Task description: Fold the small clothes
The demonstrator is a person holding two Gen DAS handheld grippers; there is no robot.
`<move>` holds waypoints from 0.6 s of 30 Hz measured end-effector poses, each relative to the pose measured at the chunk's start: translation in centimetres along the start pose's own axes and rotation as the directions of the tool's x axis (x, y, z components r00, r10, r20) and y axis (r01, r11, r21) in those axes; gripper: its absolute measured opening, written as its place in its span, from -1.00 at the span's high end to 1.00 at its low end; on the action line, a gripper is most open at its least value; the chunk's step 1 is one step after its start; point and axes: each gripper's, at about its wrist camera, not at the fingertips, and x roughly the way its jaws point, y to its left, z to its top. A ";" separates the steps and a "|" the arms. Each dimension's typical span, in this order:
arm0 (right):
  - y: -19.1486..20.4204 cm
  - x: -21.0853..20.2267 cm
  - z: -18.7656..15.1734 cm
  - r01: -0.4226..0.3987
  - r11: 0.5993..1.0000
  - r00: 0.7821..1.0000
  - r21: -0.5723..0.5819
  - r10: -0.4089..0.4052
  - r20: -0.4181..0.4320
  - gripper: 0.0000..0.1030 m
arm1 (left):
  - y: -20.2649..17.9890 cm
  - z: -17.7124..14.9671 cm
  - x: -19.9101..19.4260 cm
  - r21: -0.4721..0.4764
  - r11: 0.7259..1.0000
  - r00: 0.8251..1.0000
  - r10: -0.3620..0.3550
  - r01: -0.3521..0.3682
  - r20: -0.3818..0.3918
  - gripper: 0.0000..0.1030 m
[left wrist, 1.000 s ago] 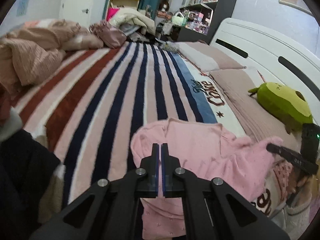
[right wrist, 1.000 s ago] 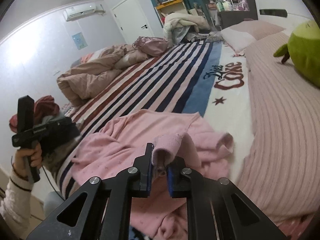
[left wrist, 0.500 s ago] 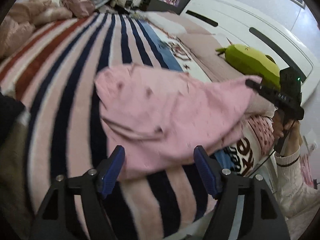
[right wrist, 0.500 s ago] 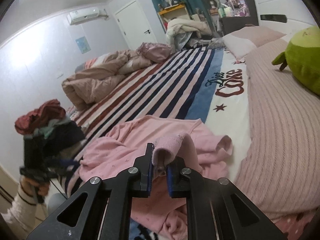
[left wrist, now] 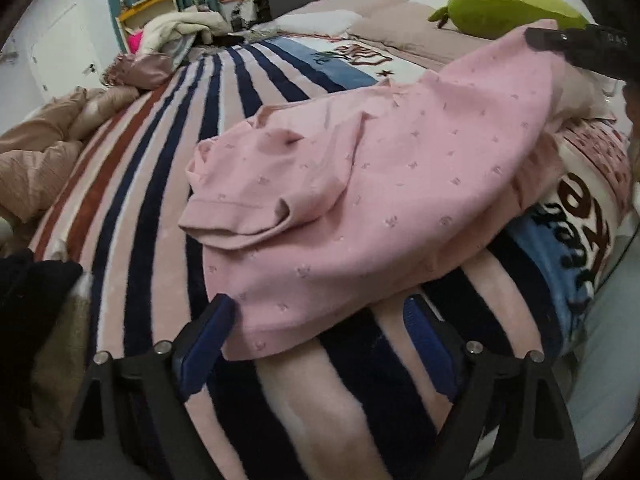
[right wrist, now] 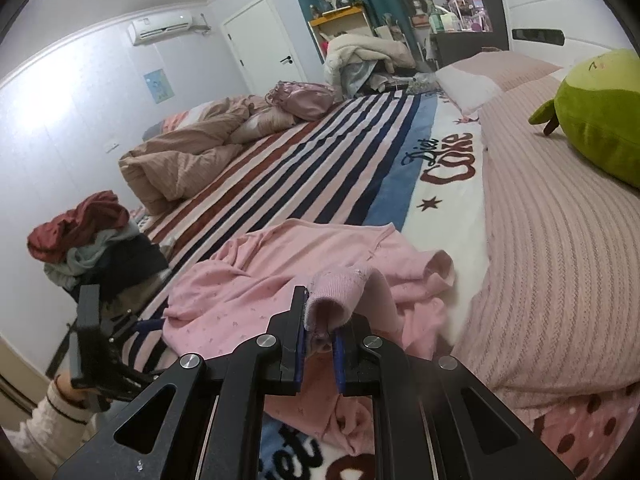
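Observation:
A small pink top (left wrist: 384, 184) with tiny printed motifs lies spread on the striped blanket (left wrist: 168, 152). My left gripper (left wrist: 316, 344) is open, its blue-padded fingers standing either side of the top's near hem, just above the blanket. My right gripper (right wrist: 320, 344) is shut on a ribbed cuff of the pink top (right wrist: 340, 292) and holds that part raised; the rest of the top (right wrist: 248, 292) lies rumpled beyond it. The right gripper also shows in the left wrist view (left wrist: 584, 44), at the top's far raised end.
A green plush toy (right wrist: 600, 120) lies on the pink ribbed cover (right wrist: 552, 240) to the right. A heap of dark and red clothes (right wrist: 92, 244) sits at the bed's left edge. A crumpled tan duvet (right wrist: 188, 160) and a pink bag (right wrist: 304, 98) lie farther back.
My left gripper opened from shut, swung round and dropped low to the top's near hem. My right gripper kept its hold on the cuff, almost still.

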 end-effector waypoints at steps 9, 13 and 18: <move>-0.3 -0.2 0.3 0.001 1.000 1.000 0.006 -0.001 0.008 0.89 | 4.5 1.9 -2.6 -0.190 0.981 0.994 -0.001 0.022 0.110 -0.02; -0.8 0.5 1.0 -0.004 1.000 1.000 0.015 0.004 0.005 0.89 | 5.3 3.8 -1.4 -0.175 0.984 0.997 -0.020 0.033 0.077 0.81; -1.7 2.9 2.6 0.049 0.999 0.999 0.020 -0.049 -0.019 0.89 | 7.5 7.8 -0.9 -0.220 0.974 0.993 -0.023 0.048 0.118 0.89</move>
